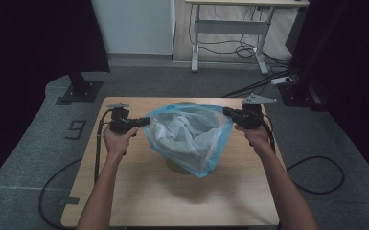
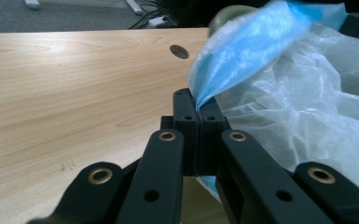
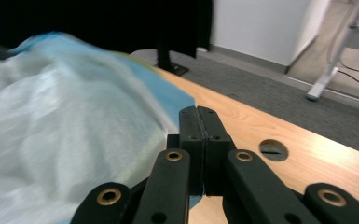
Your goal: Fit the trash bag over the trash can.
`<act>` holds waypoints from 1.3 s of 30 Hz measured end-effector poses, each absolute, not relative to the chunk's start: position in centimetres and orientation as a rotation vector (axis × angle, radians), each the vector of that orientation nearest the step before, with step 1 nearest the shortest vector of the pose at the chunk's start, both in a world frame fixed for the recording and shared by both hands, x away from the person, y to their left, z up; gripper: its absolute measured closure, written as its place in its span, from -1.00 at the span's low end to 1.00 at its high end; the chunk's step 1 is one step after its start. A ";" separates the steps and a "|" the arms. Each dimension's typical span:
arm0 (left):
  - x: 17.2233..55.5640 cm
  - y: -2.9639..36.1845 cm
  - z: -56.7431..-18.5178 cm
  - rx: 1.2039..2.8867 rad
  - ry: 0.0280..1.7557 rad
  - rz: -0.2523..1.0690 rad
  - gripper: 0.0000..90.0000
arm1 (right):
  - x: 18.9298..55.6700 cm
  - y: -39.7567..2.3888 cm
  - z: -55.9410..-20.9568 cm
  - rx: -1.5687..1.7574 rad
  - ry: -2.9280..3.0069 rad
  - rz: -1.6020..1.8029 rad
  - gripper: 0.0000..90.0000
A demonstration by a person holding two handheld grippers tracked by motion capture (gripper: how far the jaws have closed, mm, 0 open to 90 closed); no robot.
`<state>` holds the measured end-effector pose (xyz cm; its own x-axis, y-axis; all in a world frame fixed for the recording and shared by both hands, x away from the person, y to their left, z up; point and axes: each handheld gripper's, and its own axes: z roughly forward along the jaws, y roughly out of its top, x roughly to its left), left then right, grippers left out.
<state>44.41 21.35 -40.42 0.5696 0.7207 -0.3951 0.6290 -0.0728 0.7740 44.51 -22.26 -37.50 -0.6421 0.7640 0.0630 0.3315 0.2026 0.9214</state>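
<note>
Above the table [image 1: 124, 191], a crinkled blue-and-white plastic bag [image 1: 191, 136] hangs stretched, left gripper [image 1: 144, 121] and right gripper [image 1: 227, 113] each clamping its rim.

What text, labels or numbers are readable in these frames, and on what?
"9": a dark shape on the grey floor left of the table in the high view; it reads like this digit, though it may be plain tape.
Blue bag: no print visible.
Left gripper and right gripper: no label or brand visible on the black jaws.
Nothing else legible.
</note>
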 end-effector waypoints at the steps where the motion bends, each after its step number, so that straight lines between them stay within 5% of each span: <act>1: 44.6 21.4 -40.6 1.763 1.123 0.109 0.98 | 45.0 -22.2 -37.7 1.036 2.059 1.430 0.96; 16: 47.0 20.6 -43.0 1.792 1.199 0.064 0.98 | 49.9 -19.7 -43.5 1.190 2.060 1.383 0.96; 37: 46.0 19.4 -46.2 1.872 1.210 -0.028 0.98 | 48.4 -20.1 -48.8 1.309 2.194 1.311 0.96; 39: 45.9 19.3 -46.0 1.867 1.206 -0.019 0.98 | 48.1 -20.7 -48.7 1.333 2.140 1.330 0.84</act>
